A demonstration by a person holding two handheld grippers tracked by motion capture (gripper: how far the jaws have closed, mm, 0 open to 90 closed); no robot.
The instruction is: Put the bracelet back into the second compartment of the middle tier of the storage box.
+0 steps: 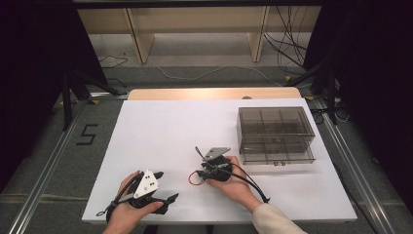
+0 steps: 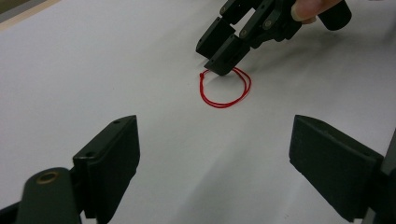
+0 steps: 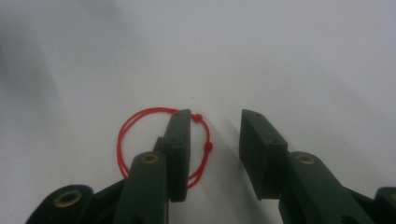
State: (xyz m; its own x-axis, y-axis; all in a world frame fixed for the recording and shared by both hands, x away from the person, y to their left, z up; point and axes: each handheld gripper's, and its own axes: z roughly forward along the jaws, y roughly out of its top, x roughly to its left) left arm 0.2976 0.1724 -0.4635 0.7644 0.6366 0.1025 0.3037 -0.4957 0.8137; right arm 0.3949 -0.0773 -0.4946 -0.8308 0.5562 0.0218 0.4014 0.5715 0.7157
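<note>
Over red string loop (image 3: 163, 144): right hand-held gripper (image 3: 215, 140) tipped down (jaws narrow, astride knotted side).

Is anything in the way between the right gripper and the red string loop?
Nothing visible. The right gripper is already at the red string loop, one jaw inside it, the knotted side between the open jaws.

A thin red string loop (image 3: 140, 140) lay flat on the white desk (image 1: 160, 136), doubled into a rough circle with small knots on one side. One strand ran under a black finger, its knotted edge in the gap between the two.
</note>
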